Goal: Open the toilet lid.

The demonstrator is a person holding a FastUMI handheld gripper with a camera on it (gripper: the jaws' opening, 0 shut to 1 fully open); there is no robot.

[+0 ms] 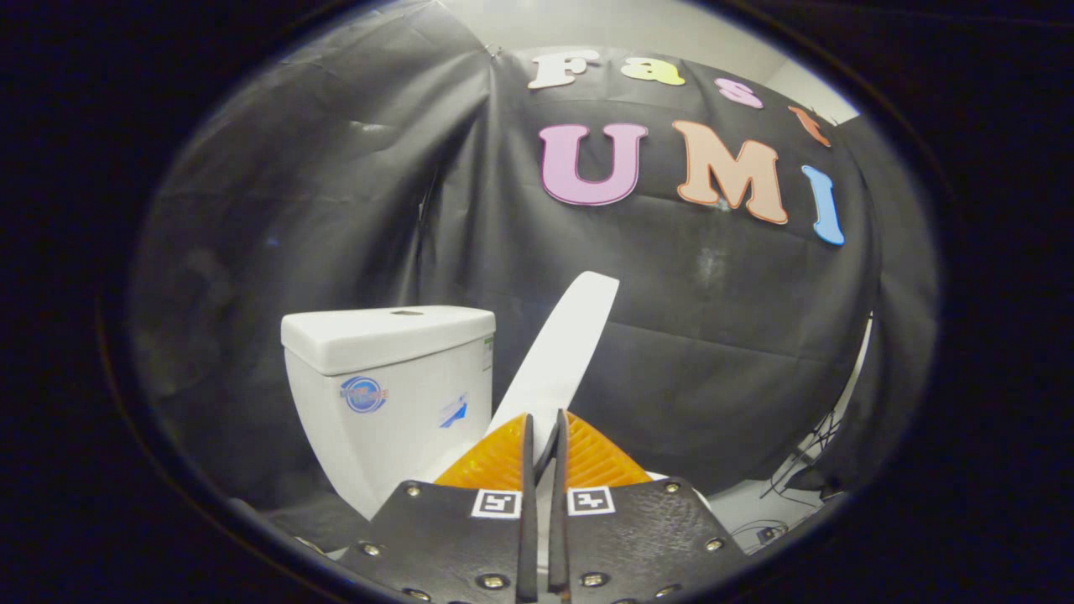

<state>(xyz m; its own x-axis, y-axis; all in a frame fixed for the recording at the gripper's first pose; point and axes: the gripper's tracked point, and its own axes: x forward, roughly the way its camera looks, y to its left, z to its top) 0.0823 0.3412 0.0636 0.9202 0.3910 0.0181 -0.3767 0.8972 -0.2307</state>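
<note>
**Lid pinched at its front edge, part-way up**

- Left of the fingers: glossy white ceramic toilet tank (390, 394), boxy, with a flat overhanging cover and small stickers on its face. It stands close beside the lid's swing path, and it looks like the stop the lid will lean against.
- Centre: thin white plastic toilet lid (560, 344), seen nearly edge-on. It rises from between the fingertips and slants up and to the right, its rounded end standing clear against the black cloth booth wall (688, 369). Lid is raised, not yet resting back.
- Gripper (545, 432): fingers drawn almost together, only a narrow slot between them, and the lid's edge sits in that slot. Both fingers appear to press on it, so I judge it a firm pinch.
- Doing the step well, as I judge it: carry the hold along the hinge's arc rather than straight up, let the wrist turn with the lid, keep the pinch shallow so the edge can pivot, and slow down near the tank to avoid a knock.
- Right: open space up to the cloth, with dark cables (810, 466) low on the pale floor (759, 507), well apart from the lid
</note>
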